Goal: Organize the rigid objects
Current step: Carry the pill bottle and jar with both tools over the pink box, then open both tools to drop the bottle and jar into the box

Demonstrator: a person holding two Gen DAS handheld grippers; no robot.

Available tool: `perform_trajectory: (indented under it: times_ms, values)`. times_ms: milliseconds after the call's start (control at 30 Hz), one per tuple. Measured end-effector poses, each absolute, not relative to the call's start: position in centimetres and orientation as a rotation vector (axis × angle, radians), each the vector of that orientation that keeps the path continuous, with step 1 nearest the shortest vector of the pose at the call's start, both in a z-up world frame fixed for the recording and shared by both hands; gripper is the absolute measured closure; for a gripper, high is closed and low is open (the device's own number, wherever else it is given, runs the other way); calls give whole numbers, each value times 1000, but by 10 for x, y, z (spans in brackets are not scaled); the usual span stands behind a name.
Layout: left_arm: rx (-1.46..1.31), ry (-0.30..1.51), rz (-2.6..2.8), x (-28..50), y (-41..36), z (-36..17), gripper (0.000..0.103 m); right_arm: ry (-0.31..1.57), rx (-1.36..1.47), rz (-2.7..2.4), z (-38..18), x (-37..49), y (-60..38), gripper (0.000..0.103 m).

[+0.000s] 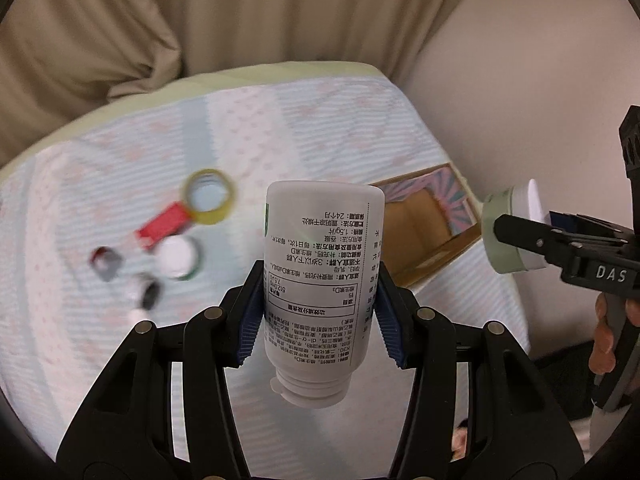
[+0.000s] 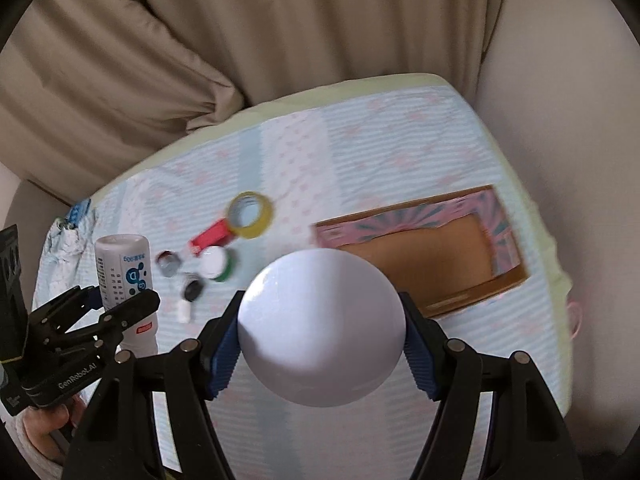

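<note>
The left gripper pinches a white pill bottle between its blue pads, holding it upside down, cap toward the camera, above the pale striped cloth. The right gripper clamps a round white jar with a green band, in the air near the open cardboard box by the cloth's right edge. A yellow tape roll, a red block and small caps lie clustered on the cloth, blurred.
</note>
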State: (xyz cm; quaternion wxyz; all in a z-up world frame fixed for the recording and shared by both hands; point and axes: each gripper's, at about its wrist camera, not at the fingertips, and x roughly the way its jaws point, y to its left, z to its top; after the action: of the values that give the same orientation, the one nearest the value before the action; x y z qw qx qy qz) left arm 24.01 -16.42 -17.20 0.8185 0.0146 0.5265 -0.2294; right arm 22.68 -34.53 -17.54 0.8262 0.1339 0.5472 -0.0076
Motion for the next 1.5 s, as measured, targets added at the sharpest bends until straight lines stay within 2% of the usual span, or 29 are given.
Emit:
perform_trajectory:
  times_ms: [233, 533, 700, 933, 1267, 1300, 1333, 1367, 1400, 1433, 1467, 1500]
  values:
    - [21, 1211, -477, 269, -298, -228, 56, 1231, 156, 59, -218, 256, -457, 36]
    - [188, 1353, -487, 309, -390, -335, 56, 1343, 88, 136, -326, 291, -528, 36]
    - [223, 1420, -471, 321, -397, -378, 56, 1385, 82, 180, -374, 300, -534, 36]
    - [307, 1518, -459, 315, -385, -430, 56, 1347, -169, 345, -405, 295, -491, 36]
    - [449, 1452, -474, 310, -400, -427, 55, 1351, -259, 396, -430, 290, -487, 36]
    - [448, 1436, -480, 308, -401, -422, 49, 1356, -251, 404, -430, 291, -489, 36]
    - [445, 1418, -477, 307, -401, -415, 13, 1363, -242, 414, -430, 292, -491, 36]
    - [436, 1402, -475, 306, -399, -408, 2, 1370, -235, 424, -430, 292, -493, 36]
    - [423, 1381, -477, 305, -397, -401, 0, 1384, -236, 435, -430, 293, -494, 33]
    - [410, 1359, -474, 303, -392, -395, 0, 1403, -253, 437, -432, 292, -493, 24]
    - [407, 1350, -468, 302, -388, -392, 0, 1419, -292, 450, -432, 289, -492, 7]
    - [406, 1346, -461, 300, -383, -389, 0, 1414, -320, 468, -431, 288, -491, 0]
